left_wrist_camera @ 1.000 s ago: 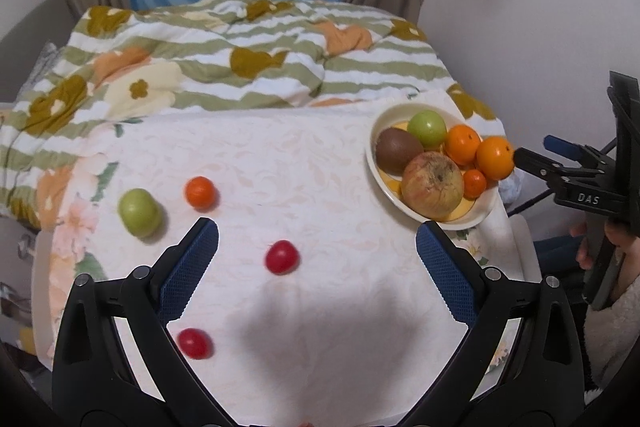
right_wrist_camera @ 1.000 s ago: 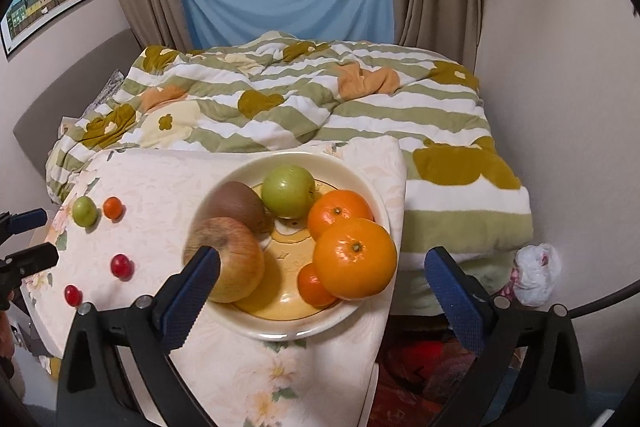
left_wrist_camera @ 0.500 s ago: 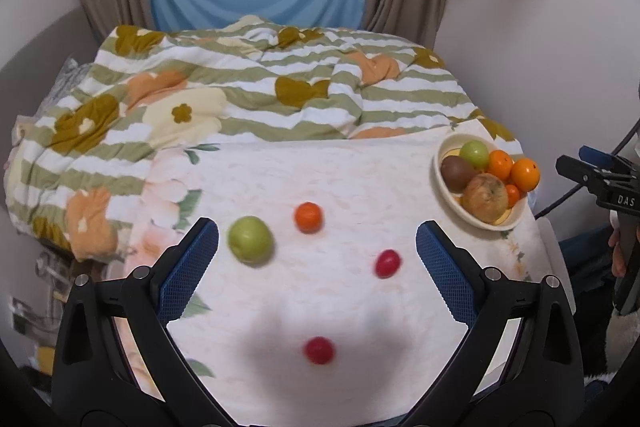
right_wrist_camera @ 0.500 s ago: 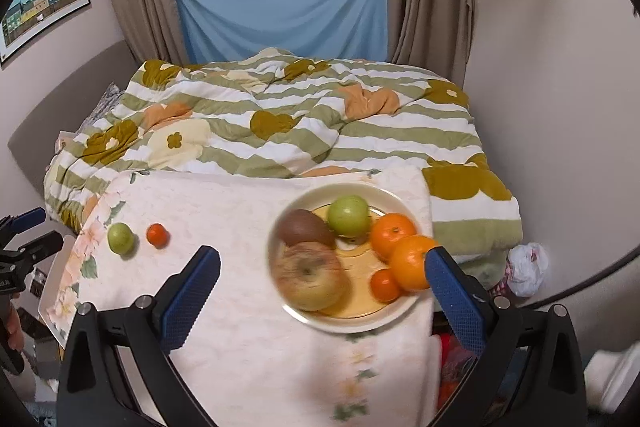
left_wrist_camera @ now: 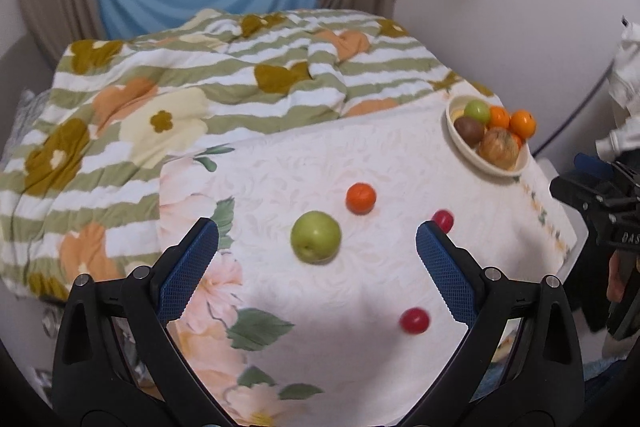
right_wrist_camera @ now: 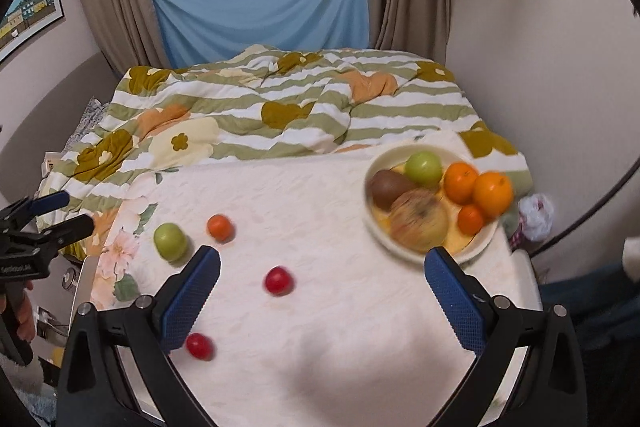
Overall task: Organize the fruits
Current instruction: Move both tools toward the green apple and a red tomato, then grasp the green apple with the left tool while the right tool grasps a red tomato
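A green apple [left_wrist_camera: 315, 235] lies on the white floral tablecloth [left_wrist_camera: 360, 287], straight ahead of my open left gripper [left_wrist_camera: 318, 263]. Just beyond it sits a small orange [left_wrist_camera: 361, 197], with two red tomatoes [left_wrist_camera: 414, 319] [left_wrist_camera: 443, 220] to the right. A cream bowl [left_wrist_camera: 464, 141] at the far right corner holds several fruits. In the right wrist view my right gripper [right_wrist_camera: 320, 287] stands open above the cloth, the bowl [right_wrist_camera: 374, 223] ahead on the right, a red tomato [right_wrist_camera: 277, 280] between its fingers' line, the green apple [right_wrist_camera: 170, 241] and orange [right_wrist_camera: 219, 227] to the left.
A striped flowered quilt [right_wrist_camera: 280, 107] covers the bed behind the table. Curtains and a blue cloth [right_wrist_camera: 260, 15] hang at the window. The wall runs close on the right. The table's right edge drops off just past the bowl.
My left gripper has swung left and closer, bringing the green apple between its fingers' line. My right gripper has pulled back from the bowl, so the loose fruits come into view.
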